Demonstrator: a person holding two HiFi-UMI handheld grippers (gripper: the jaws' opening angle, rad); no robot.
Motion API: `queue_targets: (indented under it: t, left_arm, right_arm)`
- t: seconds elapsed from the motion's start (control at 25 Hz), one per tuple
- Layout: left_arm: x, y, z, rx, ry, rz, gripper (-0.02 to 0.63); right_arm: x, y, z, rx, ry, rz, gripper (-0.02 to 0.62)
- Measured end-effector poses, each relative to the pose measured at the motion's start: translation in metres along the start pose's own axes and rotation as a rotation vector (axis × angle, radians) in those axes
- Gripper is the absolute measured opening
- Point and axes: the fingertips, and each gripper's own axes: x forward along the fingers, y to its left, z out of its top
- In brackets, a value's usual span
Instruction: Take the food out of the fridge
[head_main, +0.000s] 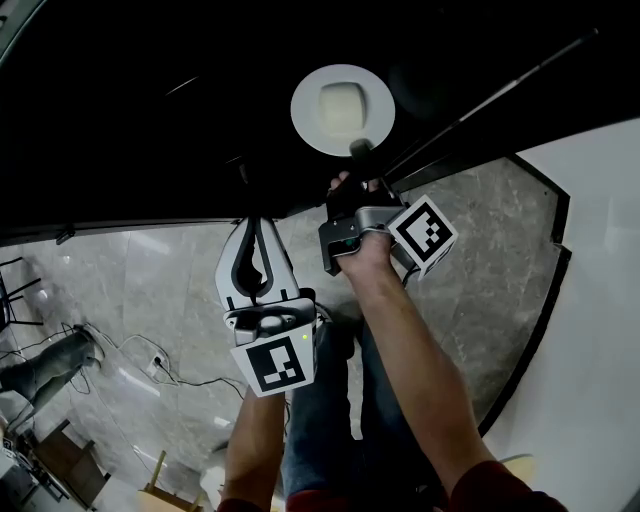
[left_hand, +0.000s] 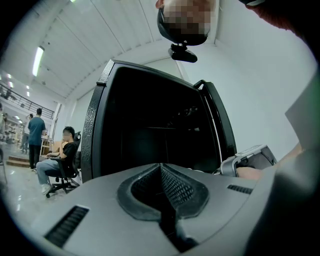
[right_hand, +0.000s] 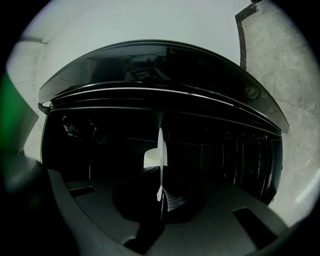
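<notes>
One plate (head_main: 312, 132) carrying one pale piece of food (head_main: 341, 105) is pinched at its near rim by the right gripper (head_main: 358, 152), before the open fridge (head_main: 140, 120). The left gripper (head_main: 254, 228) has its jaws together and is empty.

White plate (head_main: 303, 112), black fridge (head_main: 150, 100), grey veined floor (head_main: 130, 280), black-and-white patterned marker cube (head_main: 276, 365)

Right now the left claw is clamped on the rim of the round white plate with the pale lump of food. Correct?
Wrong side. The right claw is the one clamped on the rim of the round white plate with the pale lump of food. The right gripper view shows that plate edge-on between its jaws. The left claw is shut on nothing.
</notes>
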Motion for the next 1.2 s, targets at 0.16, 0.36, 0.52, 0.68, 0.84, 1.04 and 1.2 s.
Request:
queue_targets:
  t: [0.16,0.36,0.52,0.68,0.84,1.04,1.2]
  left_arm:
    - [0.013,0.004,-0.004,-0.006,0.005,0.006,0.014]
    - [-0.006,-0.006,-0.003,0.003,-0.002,0.000,0.014]
    - [-0.004,-0.007,-0.004,0.005,-0.010,0.002,0.014]
    - [-0.020,-0.011,0.002,0.010,-0.021,-0.002,0.014]
    - [-0.037,-0.013,0.011,0.013,-0.033,0.001,0.014]
    - [-0.019,-0.008,0.003,0.007,-0.022,0.000,0.014]
    - [-0.009,-0.005,-0.003,-0.002,-0.013,0.003,0.014]
  right_arm:
    - [0.009,-0.001,0.000,-0.006,0.007,-0.007,0.032]
    - [-0.024,-0.004,0.000,0.008,-0.001,0.001,0.032]
    - [-0.034,-0.006,0.001,0.020,-0.002,0.000,0.032]
    - [-0.061,0.000,-0.002,0.027,-0.006,0.009,0.032]
    - [-0.090,0.007,-0.006,0.029,-0.007,0.020,0.032]
    - [-0.086,-0.002,-0.007,0.026,0.004,-0.009,0.032]
    - [-0.086,-0.009,-0.011,0.028,0.019,-0.028,0.032]
